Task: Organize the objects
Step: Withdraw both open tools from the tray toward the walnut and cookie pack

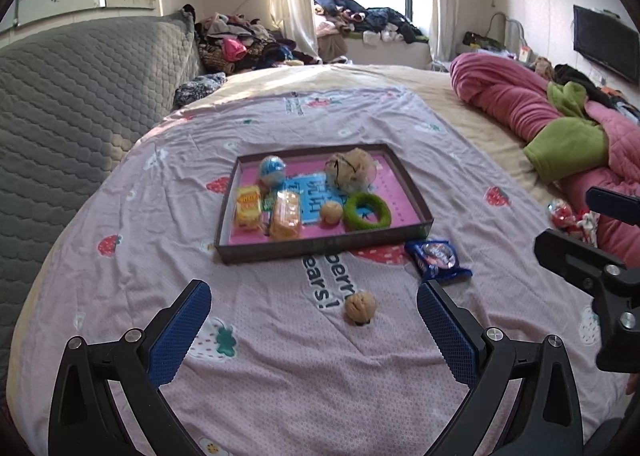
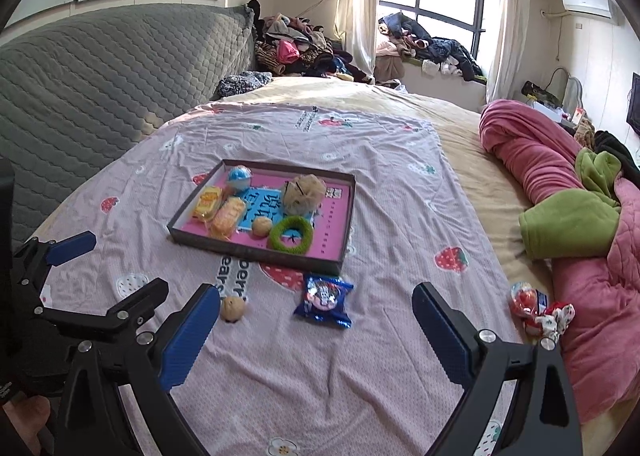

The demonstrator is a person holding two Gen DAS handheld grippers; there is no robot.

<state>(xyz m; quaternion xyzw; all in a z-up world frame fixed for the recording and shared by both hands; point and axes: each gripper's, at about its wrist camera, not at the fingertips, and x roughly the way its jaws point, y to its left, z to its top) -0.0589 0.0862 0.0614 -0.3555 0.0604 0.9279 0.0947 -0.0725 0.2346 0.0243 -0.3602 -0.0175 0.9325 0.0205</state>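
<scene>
A dark shallow tray (image 1: 320, 246) (image 2: 256, 252) with a pink floor sits mid-bed. It holds a blue ball (image 1: 272, 168), yellow snack packs (image 1: 248, 206), a beige puff (image 1: 352, 168), a walnut (image 1: 332, 211) and a green ring (image 1: 367, 211). On the sheet lie a loose walnut (image 1: 361, 307) (image 2: 233, 309), a blue snack packet (image 1: 438, 258) (image 2: 325, 298) and a red-white wrapped toy (image 2: 538, 306). My left gripper (image 1: 314, 330) is open and empty, the walnut just ahead between its fingers. My right gripper (image 2: 316, 332) is open and empty, just short of the blue packet.
A pink and green quilt (image 2: 568, 216) is bunched along the right of the bed. A grey padded headboard (image 1: 80, 96) stands at left. Clothes are piled by the window (image 1: 360, 16). The right gripper shows at the right edge of the left wrist view (image 1: 592, 256).
</scene>
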